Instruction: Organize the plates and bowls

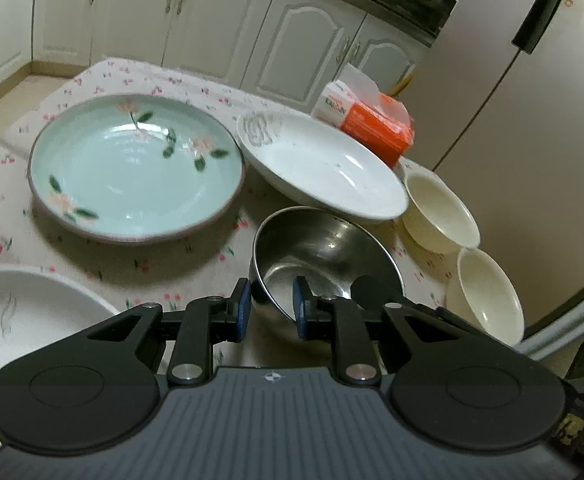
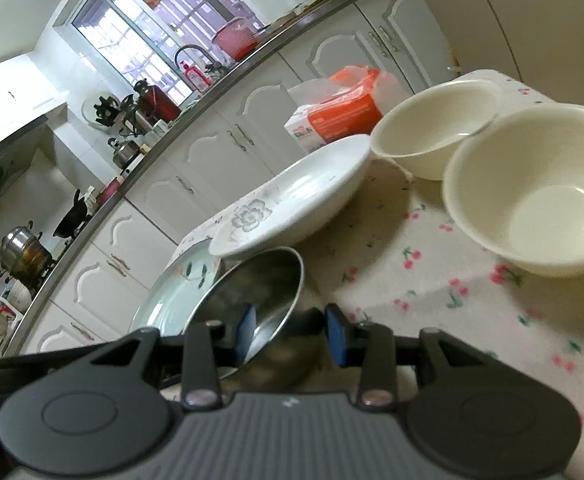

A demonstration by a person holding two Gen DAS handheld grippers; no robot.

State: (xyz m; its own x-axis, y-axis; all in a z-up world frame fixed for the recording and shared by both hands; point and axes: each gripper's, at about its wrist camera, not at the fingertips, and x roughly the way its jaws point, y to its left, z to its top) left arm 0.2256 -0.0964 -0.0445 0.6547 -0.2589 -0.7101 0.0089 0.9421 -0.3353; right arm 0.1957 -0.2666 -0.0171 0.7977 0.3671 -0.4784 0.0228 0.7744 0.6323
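The steel bowl [image 1: 324, 256] has its near rim between both spread jaws, left gripper [image 1: 270, 307] and right gripper [image 2: 292, 332] straddling opposite sides, neither yet pinching.

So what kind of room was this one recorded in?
Most likely a home kitchen. White cabinets run under a long counter holding a sink faucet, a kettle and a steamer pot, and a tall fridge stands beside the table with its cherry-print cloth.
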